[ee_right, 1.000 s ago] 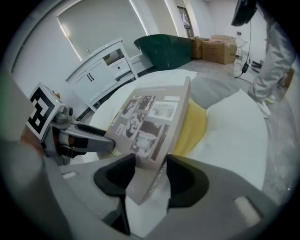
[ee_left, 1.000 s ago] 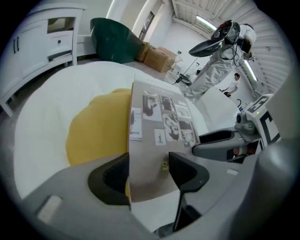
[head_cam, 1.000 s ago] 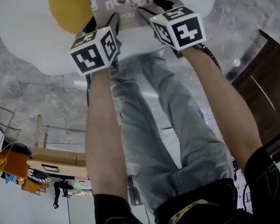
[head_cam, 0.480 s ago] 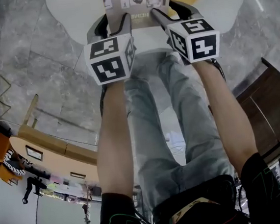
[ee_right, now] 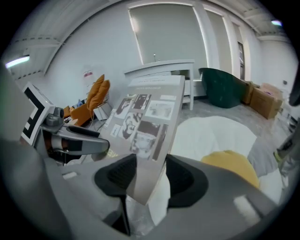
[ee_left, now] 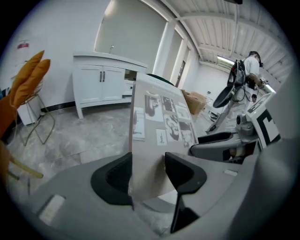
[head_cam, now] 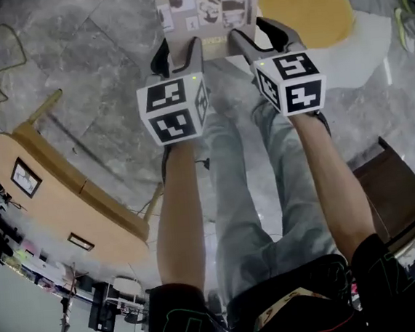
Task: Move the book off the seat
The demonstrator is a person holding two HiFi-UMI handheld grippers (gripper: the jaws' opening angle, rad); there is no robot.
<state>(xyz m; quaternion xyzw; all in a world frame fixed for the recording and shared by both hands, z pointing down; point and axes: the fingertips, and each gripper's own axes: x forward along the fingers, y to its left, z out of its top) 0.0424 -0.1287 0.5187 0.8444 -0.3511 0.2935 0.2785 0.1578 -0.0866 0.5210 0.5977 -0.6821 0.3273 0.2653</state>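
1. Head view: both forearms reach forward, and each hand carries a gripper topped by a marker cube. The left gripper (head_cam: 180,51) and the right gripper (head_cam: 261,37) meet the near edge of the book (head_cam: 206,5) side by side.
2. Landmark is the seat (head_cam: 371,44), a white cushion with a yellow patch. The book is held in the air beside the seat's yellow patch, over grey marble floor, and does not rest on the seat.
3. Left gripper view: the left gripper (ee_left: 147,171) has just been closing. Its jaws stand moderately apart, with the book (ee_left: 161,117) clamped between the pads at its lower edge. The cover, a grid of black-and-white pictures, faces the right gripper (ee_left: 220,145).
4. Right gripper view: the right gripper (ee_right: 150,176) has its jaws fairly wide, pressed on the book (ee_right: 147,117) at its lower corner. The seat (ee_right: 215,131) lies behind and below the book. The left gripper (ee_right: 75,140) sits on the book's far side from the seat.
5. Head view: a round wooden table (head_cam: 56,191) stands well away from the seat, beyond the left forearm. The person's jeans (head_cam: 248,209) show between the arms.
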